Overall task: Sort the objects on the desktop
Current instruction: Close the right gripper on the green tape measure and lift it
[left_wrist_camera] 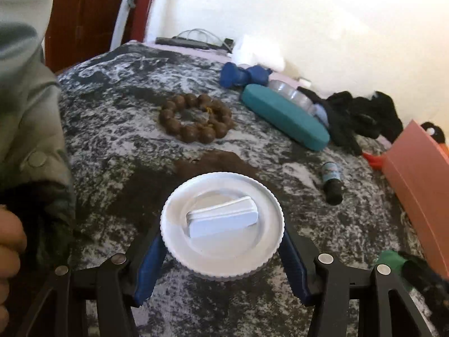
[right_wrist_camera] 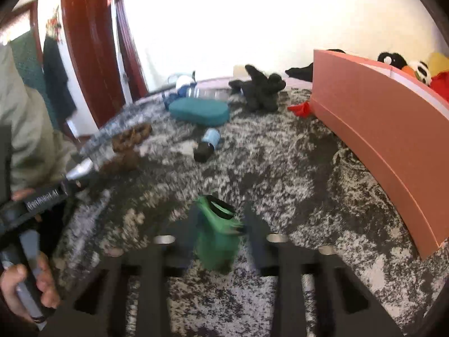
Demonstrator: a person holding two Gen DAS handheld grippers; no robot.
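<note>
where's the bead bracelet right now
In the left wrist view the bead bracelet lies on the mottled cloth, beyond the white lid, left of the teal case.

A bright white wall (right_wrist_camera: 252, 28) rises behind the mottled grey-black tabletop (left_wrist_camera: 118, 129), beside a dark red door (right_wrist_camera: 87, 42).

Ridged white plastic lid (left_wrist_camera: 222, 224), wooden beads (left_wrist_camera: 195, 118)

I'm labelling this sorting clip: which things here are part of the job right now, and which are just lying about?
In hand:
left gripper around the white lid
right gripper around the green object, too blurred to name
pink box, probably the sorting bin

Lying about, maybe still to sort:
bead bracelet
teal case
small dark bottle
black glove
</note>
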